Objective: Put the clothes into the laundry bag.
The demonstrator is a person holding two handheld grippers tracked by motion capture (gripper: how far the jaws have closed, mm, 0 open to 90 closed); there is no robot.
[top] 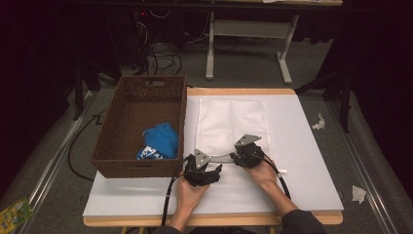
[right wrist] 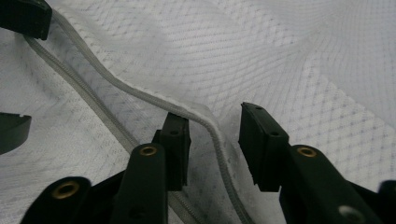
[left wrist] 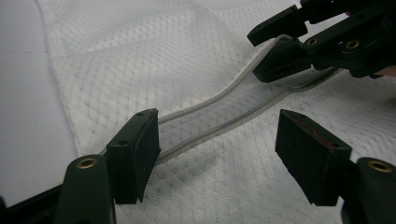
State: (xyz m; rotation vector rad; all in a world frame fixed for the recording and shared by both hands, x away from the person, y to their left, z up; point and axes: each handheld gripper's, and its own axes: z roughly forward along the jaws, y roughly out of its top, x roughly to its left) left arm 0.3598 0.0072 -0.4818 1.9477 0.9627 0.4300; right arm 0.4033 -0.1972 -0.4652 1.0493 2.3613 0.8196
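wicker basket (top: 125,127), left on the table (top: 311,161): blue garment (top: 160,139) lies inside, not yet bagged by the look of it. white mesh laundry bag (top: 229,122), centre, flat on the table; its zipper mouth (left wrist: 219,114) is parted, so opening seems under way. left gripper (top: 203,174): jaws apart, one pad at the zip edge, no clamp. right gripper (right wrist: 214,144): jaws straddle the raised zip edge, not pressing. the gripper views give the zipper teeth; the high view gives basket and garment.

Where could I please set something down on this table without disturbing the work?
Free: the white tabletop right of the mesh bag, and the front strip below the basket. Crowded: the bag's near edge, where the left gripper and right gripper work.
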